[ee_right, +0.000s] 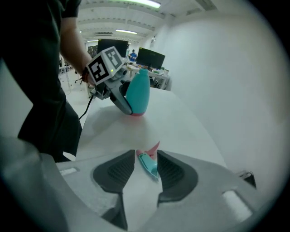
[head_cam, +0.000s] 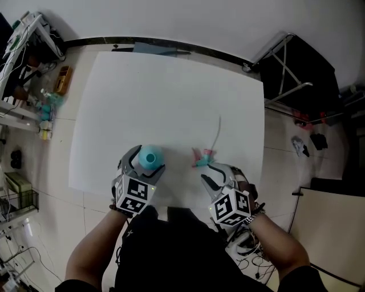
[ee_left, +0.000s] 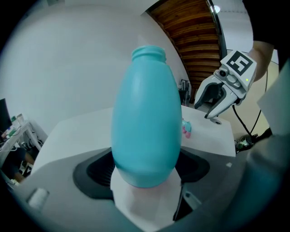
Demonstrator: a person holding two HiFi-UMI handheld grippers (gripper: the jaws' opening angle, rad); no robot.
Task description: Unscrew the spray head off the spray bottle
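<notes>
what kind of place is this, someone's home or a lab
Most likely a lab or workshop office, not a home: computer monitors on desks behind, ceiling strip lights, and a cluttered equipment rack beside the white table.

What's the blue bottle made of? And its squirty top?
The spray bottle looks like smooth teal plastic: even colour, soft shine, moulded rim. The spray head seems to be plastic too, teal and pink, with a thin pale dip tube, probably bendy plastic.
</notes>
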